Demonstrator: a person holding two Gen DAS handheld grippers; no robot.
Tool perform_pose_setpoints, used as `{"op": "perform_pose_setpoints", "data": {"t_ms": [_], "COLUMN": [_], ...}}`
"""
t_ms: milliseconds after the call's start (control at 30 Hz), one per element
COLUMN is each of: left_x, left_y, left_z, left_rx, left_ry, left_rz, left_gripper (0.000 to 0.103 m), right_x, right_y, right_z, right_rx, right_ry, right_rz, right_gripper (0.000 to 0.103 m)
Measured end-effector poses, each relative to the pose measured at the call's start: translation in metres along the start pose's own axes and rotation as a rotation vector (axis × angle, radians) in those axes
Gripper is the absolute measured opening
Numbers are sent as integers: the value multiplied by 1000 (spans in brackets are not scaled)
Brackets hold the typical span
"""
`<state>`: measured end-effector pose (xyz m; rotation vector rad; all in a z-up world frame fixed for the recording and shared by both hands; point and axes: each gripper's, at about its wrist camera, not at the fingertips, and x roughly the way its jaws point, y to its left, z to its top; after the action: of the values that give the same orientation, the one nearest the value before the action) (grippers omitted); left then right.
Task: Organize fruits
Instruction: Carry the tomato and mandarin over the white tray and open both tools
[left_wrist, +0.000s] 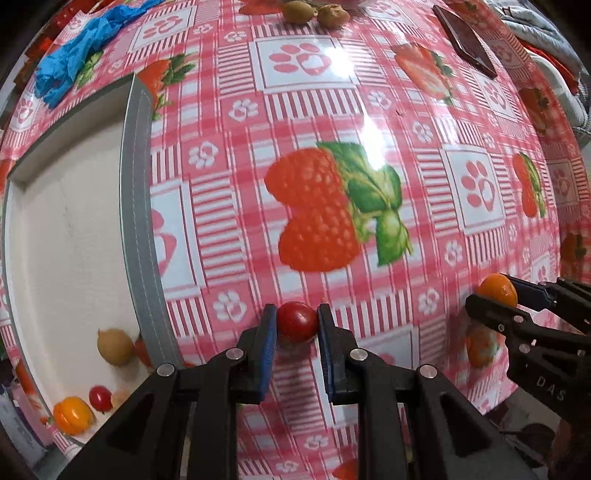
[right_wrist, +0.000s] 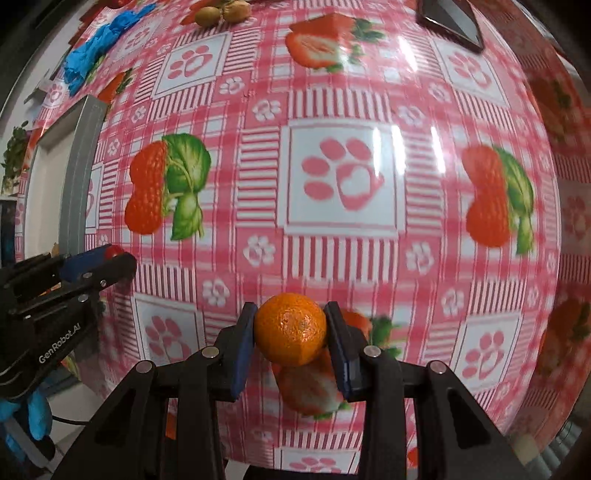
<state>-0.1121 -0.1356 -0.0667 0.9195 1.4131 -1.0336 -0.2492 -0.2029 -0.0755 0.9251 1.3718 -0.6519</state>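
My left gripper (left_wrist: 297, 323) is shut on a red cherry tomato (left_wrist: 297, 321), held above the strawberry-print tablecloth. My right gripper (right_wrist: 290, 328) is shut on a small orange mandarin (right_wrist: 290, 328), also above the cloth. In the left wrist view the right gripper (left_wrist: 496, 291) shows at the right edge with the mandarin (left_wrist: 496, 290). In the right wrist view the left gripper (right_wrist: 110, 258) shows at the left with the tomato (right_wrist: 112, 252) peeking out. A white tray with a grey rim (left_wrist: 138, 221) lies to the left, holding a tan fruit (left_wrist: 114, 347), a small red tomato (left_wrist: 99, 398) and an orange pepper-like fruit (left_wrist: 72, 415).
Two olive-brown fruits (left_wrist: 317, 14) lie at the far edge of the table. A dark phone (left_wrist: 465, 40) rests at the far right, and crumpled blue gloves (left_wrist: 74, 55) lie at the far left. A hand in a blue glove (right_wrist: 33, 413) holds the left gripper.
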Motion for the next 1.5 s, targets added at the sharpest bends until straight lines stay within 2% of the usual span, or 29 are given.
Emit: {"op": "perform_pose_setpoints", "data": {"t_ms": [200,400,633,767,900,1167,1500], "left_x": [-22,-49,-76,-87,-92,-95,-85], "left_y": [-3,-2,35,72,101,156,184], "left_z": [-25,-43,-47,-47,-60,-75,-83], "left_rx": [9,-16,-82,-149,-204,-305,-348], "left_ry": [-42,-95,-161,-187,-209,-219,-202], "left_rz": [-29,-36,-18,-8,21,54,85], "left_gripper": [23,23,23,23,23,23,23], "right_x": [-21,-38,-68,-72,-72,-61,-44], "right_y": [-22,-1,39,73,111,177,225], "right_z": [-33,-26,-15,8,12,21,24], "right_rx": [13,-24,-130,-191,-259,-362,-434], "right_ry": [-19,-51,-88,-97,-102,-84,-53], "right_rz": [6,8,12,20,22,47,54], "right_gripper": [40,40,40,40,40,40,40]}}
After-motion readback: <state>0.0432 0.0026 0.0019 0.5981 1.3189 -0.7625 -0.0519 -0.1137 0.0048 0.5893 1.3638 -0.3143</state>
